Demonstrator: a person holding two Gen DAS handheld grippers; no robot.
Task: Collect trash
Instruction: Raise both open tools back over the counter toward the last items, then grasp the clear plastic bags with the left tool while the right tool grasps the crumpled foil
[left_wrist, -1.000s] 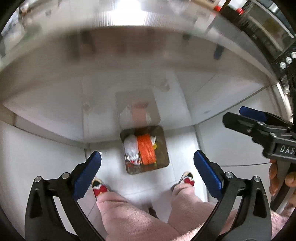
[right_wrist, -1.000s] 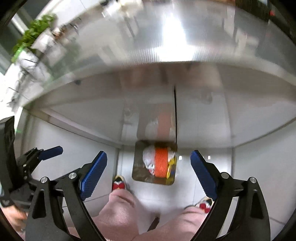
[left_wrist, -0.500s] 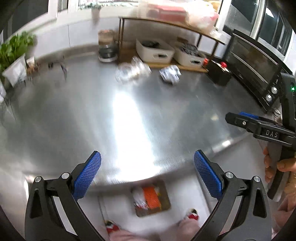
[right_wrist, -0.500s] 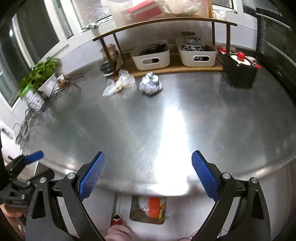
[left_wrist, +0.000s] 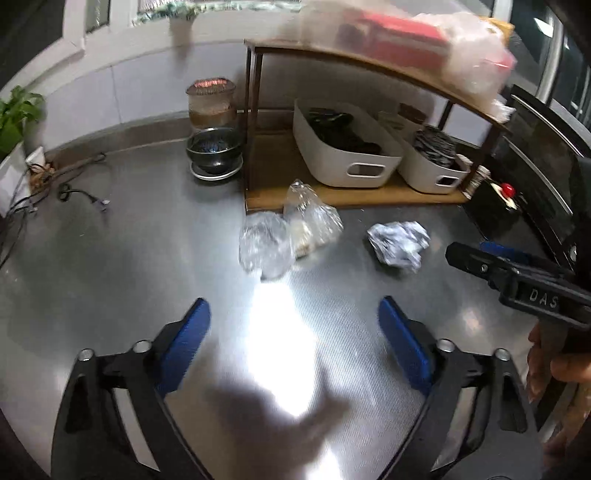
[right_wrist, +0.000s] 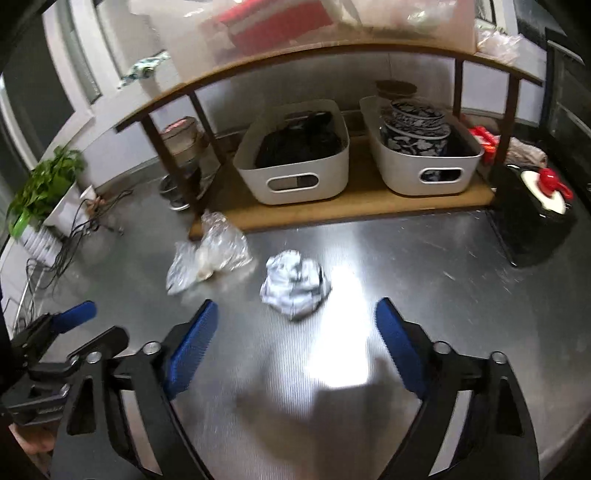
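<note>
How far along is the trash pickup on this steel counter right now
Nothing on the counter looks collected yet. The crumpled clear plastic bags and the crumpled paper wad both lie on the steel countertop. Nothing is in hand: the left gripper and right gripper are open and empty, short of the trash. Left: grab both pieces and bin them.

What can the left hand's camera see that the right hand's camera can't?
Only the left view shows the dark metal bowl plainly and the oven front at the right edge. Only the right view shows the patterned bowls inside a bin and the red knob's white lid. Both show the clear plastic bags, the crumpled foil ball, two white bins and the steel counter.
</note>
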